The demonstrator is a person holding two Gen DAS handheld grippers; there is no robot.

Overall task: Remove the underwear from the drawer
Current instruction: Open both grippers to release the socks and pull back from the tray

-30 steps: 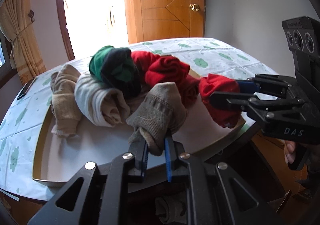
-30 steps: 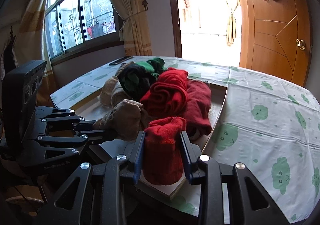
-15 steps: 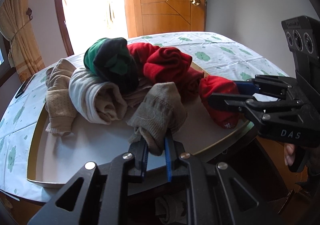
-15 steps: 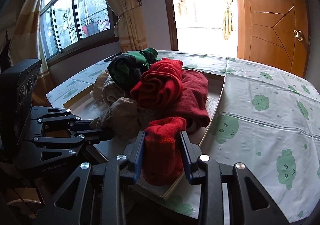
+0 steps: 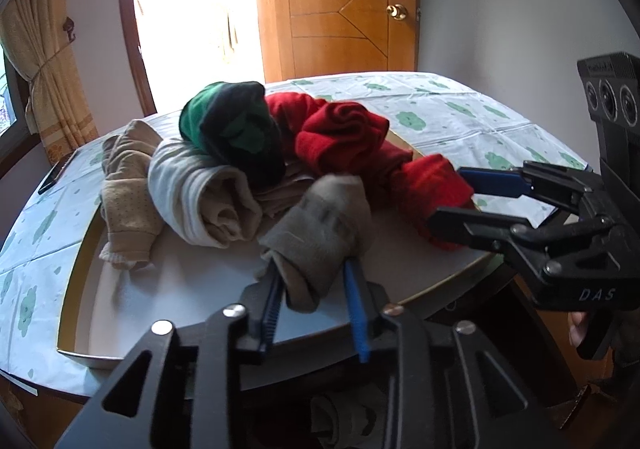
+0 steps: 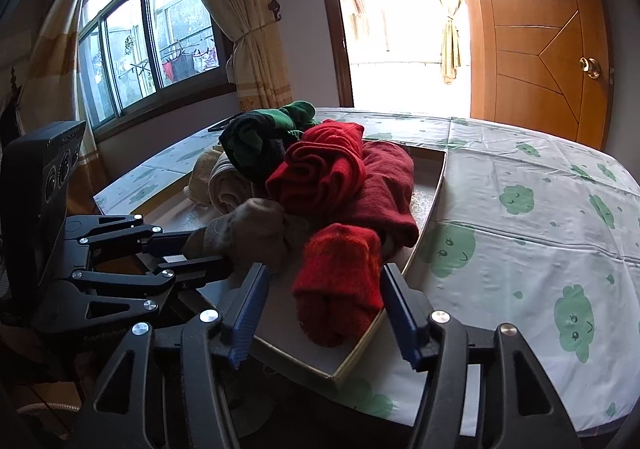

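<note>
Blown-out doorway [image 5: 192, 9] backlight, fisheye-warped, vignetted edges

Shallow tray [image 5: 80, 281] sits on the table [image 6: 520, 249], garment rolls piled in its far half, near-left floor bare. Left gripper [image 5: 314, 289] at the tray's near edge, front roll [image 5: 320, 233] between its fingers; right gripper [image 6: 320, 289] beside it at the right corner, straddling another roll [image 6: 340, 273]. Door [image 6: 540, 29] behind the table.
</note>
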